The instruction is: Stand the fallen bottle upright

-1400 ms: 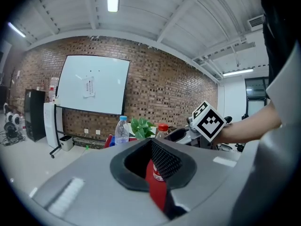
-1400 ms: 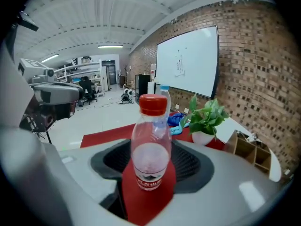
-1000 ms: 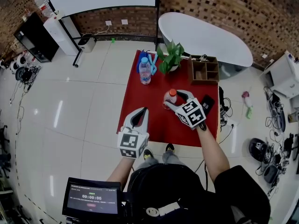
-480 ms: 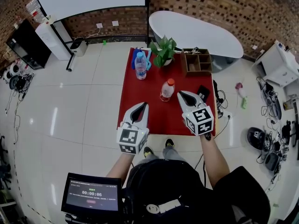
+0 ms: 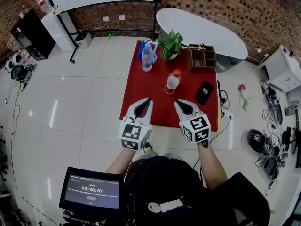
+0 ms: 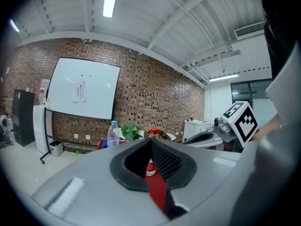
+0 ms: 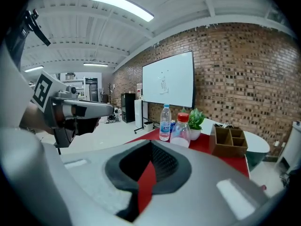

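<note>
A clear bottle with a red cap (image 5: 172,81) stands upright near the middle of the red table (image 5: 141,91), apart from both grippers. In the right gripper view the red-capped bottle (image 7: 180,130) rises just beyond the jaws; in the left gripper view the red-capped bottle (image 6: 150,166) shows through the gap between the fingers. My right gripper (image 5: 181,105) is shut and empty at the table's near edge, well short of the bottle. My left gripper (image 5: 145,102) is beside it, also shut with nothing in it. A blue-capped bottle (image 5: 147,58) stands at the far left.
A potted plant (image 5: 170,44) and a wooden organiser (image 5: 203,58) stand at the table's far edge. A black phone (image 5: 204,92) lies on the right side. A white curved counter (image 5: 202,32) is behind the table, and a monitor (image 5: 91,190) sits below left.
My right gripper, which was round the red-capped bottle, has let it go, shut, and drawn back to the near edge. The bottle stays upright. The left gripper shifted slightly.
</note>
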`<state>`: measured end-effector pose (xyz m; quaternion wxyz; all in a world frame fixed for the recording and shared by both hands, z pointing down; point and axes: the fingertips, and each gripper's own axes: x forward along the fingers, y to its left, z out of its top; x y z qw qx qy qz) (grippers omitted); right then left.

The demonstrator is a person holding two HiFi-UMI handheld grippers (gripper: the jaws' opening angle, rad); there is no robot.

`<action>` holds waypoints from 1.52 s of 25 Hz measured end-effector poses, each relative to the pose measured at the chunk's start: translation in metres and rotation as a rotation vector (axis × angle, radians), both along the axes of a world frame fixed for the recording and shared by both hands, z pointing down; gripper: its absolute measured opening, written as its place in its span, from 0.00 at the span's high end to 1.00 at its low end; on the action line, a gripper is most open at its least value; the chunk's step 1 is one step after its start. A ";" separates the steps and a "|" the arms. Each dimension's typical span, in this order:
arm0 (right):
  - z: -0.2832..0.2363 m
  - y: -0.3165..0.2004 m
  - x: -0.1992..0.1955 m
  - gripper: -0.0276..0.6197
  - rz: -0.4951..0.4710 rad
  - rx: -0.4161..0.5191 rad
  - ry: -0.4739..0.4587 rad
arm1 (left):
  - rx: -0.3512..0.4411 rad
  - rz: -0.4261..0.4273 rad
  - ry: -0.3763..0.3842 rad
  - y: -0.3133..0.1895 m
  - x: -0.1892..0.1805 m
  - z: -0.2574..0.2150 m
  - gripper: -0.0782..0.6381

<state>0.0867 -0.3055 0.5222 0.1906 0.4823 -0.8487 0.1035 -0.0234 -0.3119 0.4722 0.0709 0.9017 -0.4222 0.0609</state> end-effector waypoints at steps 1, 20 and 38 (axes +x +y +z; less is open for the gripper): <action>-0.003 0.004 -0.002 0.95 -0.009 0.006 0.001 | 0.006 -0.001 -0.001 0.005 0.000 -0.003 0.89; -0.018 0.219 0.024 0.95 -0.133 0.051 -0.071 | 0.042 -0.015 -0.052 0.213 0.077 -0.017 0.89; -0.047 0.292 -0.028 0.95 -0.180 0.055 -0.153 | 0.060 -0.098 -0.049 0.297 0.023 -0.038 0.89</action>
